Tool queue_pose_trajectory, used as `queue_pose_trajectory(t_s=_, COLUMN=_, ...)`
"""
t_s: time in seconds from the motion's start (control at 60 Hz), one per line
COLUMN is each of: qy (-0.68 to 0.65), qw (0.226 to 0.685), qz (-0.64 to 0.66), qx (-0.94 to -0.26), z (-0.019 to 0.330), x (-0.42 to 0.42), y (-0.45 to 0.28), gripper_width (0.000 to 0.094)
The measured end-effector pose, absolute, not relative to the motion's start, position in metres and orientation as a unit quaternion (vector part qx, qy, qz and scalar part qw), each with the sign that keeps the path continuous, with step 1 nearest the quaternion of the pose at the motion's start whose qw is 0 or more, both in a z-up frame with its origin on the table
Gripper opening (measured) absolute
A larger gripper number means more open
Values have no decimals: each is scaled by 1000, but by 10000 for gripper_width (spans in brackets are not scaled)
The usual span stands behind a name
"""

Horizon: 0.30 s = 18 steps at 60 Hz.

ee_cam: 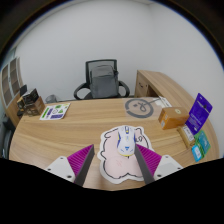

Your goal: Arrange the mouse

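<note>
One gripper (pixel 112 172) with two fingers, each bearing one purple pad (pixel 80 160). One mousepad (pixel 123 152) with a cartoon print lies between the fingers. One desk (pixel 85 130), one office chair (pixel 101 78), one round item (pixel 139 107), one orange box (pixel 172 117), one purple box (pixel 198 113), one booklet (pixel 54 111).

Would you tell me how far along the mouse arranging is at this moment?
Done: nothing visibly placed yet. In hand: the white-and-pink cartoon-printed mouse sits between the gripper's fingers, over the wooden desk. Left: setting it down, perhaps on the round patterned grey mat beyond the fingers.
</note>
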<state>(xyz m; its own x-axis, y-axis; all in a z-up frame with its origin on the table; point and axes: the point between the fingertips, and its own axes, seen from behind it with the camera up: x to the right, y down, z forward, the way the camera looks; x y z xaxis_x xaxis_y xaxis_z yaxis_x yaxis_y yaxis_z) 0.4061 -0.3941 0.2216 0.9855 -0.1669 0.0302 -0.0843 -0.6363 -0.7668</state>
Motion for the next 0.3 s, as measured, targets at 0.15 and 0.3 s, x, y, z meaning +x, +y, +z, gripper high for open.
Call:
queue_pose_trajectory(t_s=0.15, qy=85, qw=444, qz=-56, qx=-890, z=260, x=361, y=-453, gripper_width=834)
queue_pose_trajectory(t_s=0.3, qy=112, qw=454, qz=-47, qx=-883, z=282, x=310, y=-528, gripper_width=829)
